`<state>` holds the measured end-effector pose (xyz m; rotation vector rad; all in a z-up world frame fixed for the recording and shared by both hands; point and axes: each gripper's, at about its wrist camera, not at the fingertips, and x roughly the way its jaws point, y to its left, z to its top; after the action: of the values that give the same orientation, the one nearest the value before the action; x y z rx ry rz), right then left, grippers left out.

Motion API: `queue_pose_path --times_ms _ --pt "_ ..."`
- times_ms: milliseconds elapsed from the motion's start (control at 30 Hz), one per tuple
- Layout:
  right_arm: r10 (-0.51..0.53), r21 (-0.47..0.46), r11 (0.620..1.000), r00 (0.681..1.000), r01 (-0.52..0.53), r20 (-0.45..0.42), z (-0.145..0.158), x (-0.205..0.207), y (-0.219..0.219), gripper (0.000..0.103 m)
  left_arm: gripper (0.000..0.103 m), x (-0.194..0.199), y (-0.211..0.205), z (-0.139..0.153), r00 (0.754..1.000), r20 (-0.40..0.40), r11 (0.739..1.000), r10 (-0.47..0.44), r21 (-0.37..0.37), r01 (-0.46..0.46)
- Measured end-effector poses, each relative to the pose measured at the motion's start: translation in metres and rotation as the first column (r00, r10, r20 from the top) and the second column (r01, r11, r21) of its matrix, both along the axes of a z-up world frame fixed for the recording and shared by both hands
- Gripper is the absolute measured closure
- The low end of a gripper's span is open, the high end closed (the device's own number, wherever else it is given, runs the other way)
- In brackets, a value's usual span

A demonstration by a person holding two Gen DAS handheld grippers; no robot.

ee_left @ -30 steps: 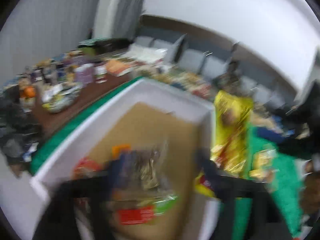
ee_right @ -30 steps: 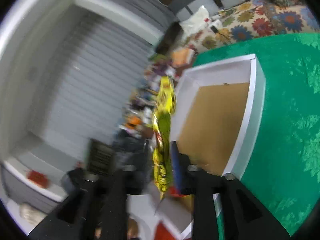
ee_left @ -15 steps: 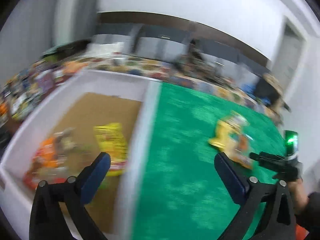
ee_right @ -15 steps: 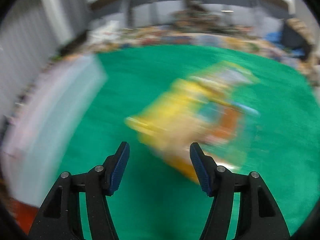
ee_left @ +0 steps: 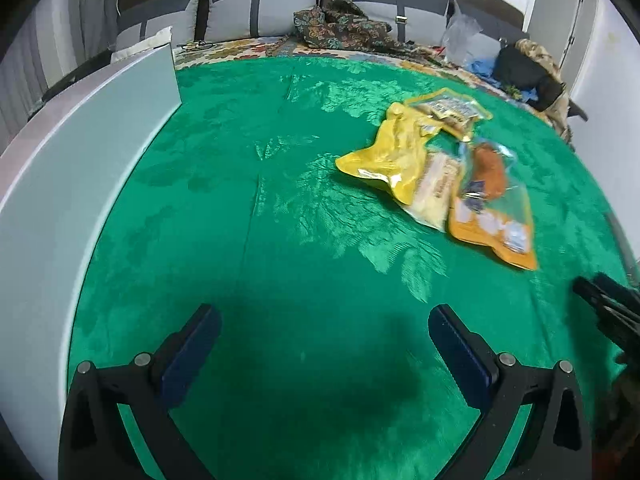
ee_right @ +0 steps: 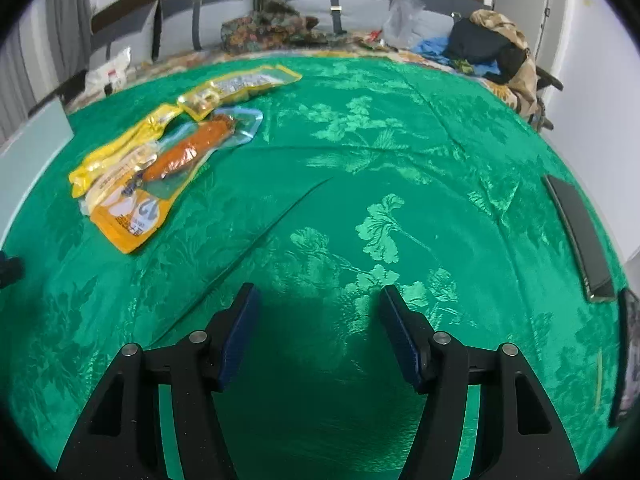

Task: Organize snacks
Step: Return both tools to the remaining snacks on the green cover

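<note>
Snack packets point(ee_left: 436, 168) beside white box point(ee_left: 80, 168)

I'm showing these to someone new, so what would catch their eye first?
The bright green cloth fills both views. On it lies a pile of yellow and orange snack packs, overlapping one another, ahead of both open grippers. A white box wall rises along the cloth's left side in the left wrist view.

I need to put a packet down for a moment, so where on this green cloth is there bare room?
Bare green cloth lies between the white box wall and the snack packets, and in front of both open tongs. In the right view, the wide middle stretch up to the dark flat object is free too. The overlapping packets are the crowded spot.
</note>
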<state>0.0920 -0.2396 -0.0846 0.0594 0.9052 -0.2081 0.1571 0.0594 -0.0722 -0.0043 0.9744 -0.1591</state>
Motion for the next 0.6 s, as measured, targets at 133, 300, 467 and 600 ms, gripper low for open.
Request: queue_pose_path --times_ms 133,300,467,600 --pt "-0.026 0.014 1.000 1.000 0.026 -0.005 -0.005 0.007 0.002 0.026 0.001 0.015 0.000 -0.010 1.000 0.003 1.000 0.010 0.025 -0.010" --pt "-0.042 0.012 0.999 0.999 0.043 -0.011 -0.007 0.007 0.001 0.021 0.000 0.015 0.000 -0.019 0.999 0.035 0.998 0.007 0.059 -0.009" --pt "-0.052 0.011 0.999 0.999 0.052 -0.013 -0.008 0.008 0.000 0.018 0.000 0.018 0.003 -0.019 1.000 0.029 0.999 0.010 0.049 -0.012" --pt "-0.053 0.010 0.999 0.999 0.053 -0.013 -0.008 0.008 0.001 0.018 0.000 0.019 0.003 -0.020 1.000 0.029 0.999 0.010 0.047 -0.011"
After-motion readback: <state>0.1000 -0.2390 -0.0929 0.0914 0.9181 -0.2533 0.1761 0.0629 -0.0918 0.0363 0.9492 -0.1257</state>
